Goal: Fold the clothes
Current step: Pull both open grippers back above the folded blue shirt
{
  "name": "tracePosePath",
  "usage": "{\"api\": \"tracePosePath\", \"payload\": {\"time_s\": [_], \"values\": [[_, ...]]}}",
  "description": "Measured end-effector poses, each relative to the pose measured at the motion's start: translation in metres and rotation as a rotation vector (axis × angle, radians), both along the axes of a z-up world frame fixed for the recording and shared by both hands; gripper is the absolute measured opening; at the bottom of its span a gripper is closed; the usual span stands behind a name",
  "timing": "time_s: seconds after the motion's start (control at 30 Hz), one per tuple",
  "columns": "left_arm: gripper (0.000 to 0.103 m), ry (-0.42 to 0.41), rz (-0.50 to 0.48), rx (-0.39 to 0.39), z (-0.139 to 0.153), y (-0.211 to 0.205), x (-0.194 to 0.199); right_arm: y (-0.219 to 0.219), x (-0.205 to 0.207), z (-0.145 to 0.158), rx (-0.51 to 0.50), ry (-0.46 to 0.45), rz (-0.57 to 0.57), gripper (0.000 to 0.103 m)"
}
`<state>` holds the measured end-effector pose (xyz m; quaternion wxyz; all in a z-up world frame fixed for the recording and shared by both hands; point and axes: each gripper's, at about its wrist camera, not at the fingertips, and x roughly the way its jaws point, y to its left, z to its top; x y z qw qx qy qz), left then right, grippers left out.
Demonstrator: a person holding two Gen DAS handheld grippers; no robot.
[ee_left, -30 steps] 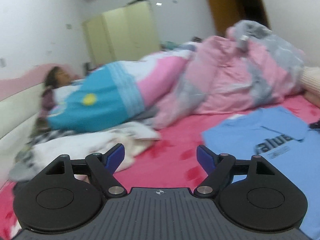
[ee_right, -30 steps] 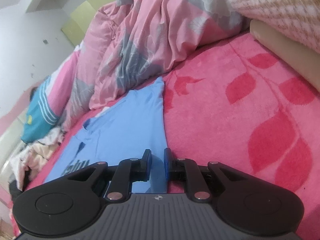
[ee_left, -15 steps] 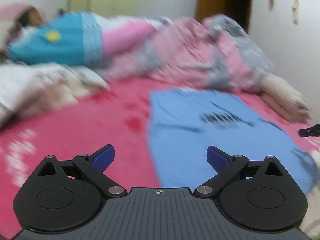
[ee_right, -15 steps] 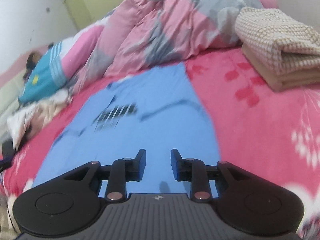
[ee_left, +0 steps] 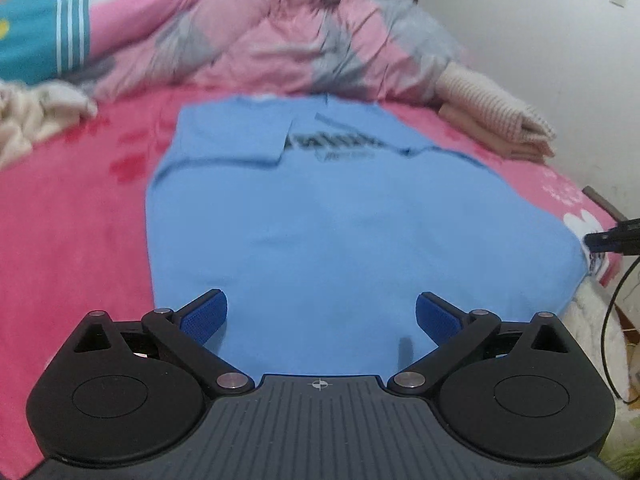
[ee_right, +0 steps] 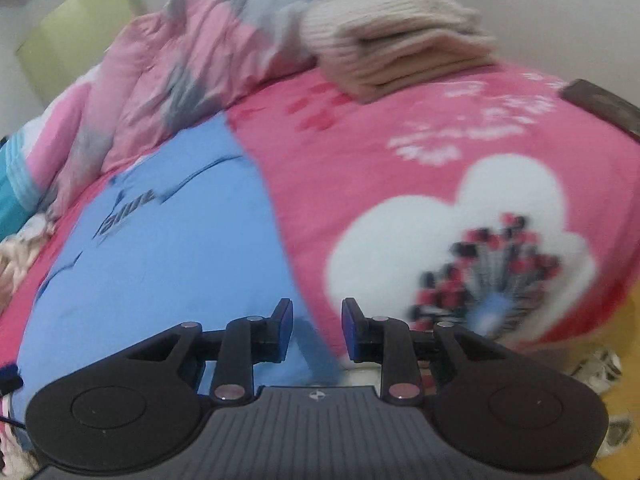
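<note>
while spread flat, blue t-shirt (ee_left: pixel 340 220) under parted left tongs (ee_left: pixel 321 316)

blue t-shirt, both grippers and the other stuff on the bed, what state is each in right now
blue t-shirt: spread flat, sleeves folded in
left gripper: fingers wide open, empty
right gripper: fingers open, empty
beige knit garment: folded
pink and grey quilt: bunched up

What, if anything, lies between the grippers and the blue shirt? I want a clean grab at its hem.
Nothing visible does. The blue T-shirt lies flat on the pink blanket, with the left gripper and right gripper open just above its near edge.
</note>
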<state>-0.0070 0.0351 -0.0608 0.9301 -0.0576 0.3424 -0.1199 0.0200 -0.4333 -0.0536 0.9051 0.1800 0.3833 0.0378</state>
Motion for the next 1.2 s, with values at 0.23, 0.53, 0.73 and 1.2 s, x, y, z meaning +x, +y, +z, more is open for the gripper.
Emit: {"api": "tracePosePath", "payload": {"time_s": [0.23, 0.53, 0.73, 1.2], "values": [[0.102, 0.037, 0.023, -0.033, -0.006, 0.004, 0.003, 0.019, 0.042, -0.005, 0.090, -0.032, 0.090, 0.029], [0.103, 0.049, 0.040, -0.041, -0.008, 0.004, 0.005, -0.043, 0.019, -0.028, 0.272, -0.009, -0.084, 0.023], [0.103, 0.056, 0.042, -0.044, -0.008, 0.004, 0.006, -0.016, 0.002, 0.003, 0.266, -0.117, 0.104, 0.039], [0.103, 0.053, 0.041, -0.063, -0.010, 0.008, 0.007, -0.016, -0.016, -0.006, 0.240, -0.080, 0.121, 0.035]]}}
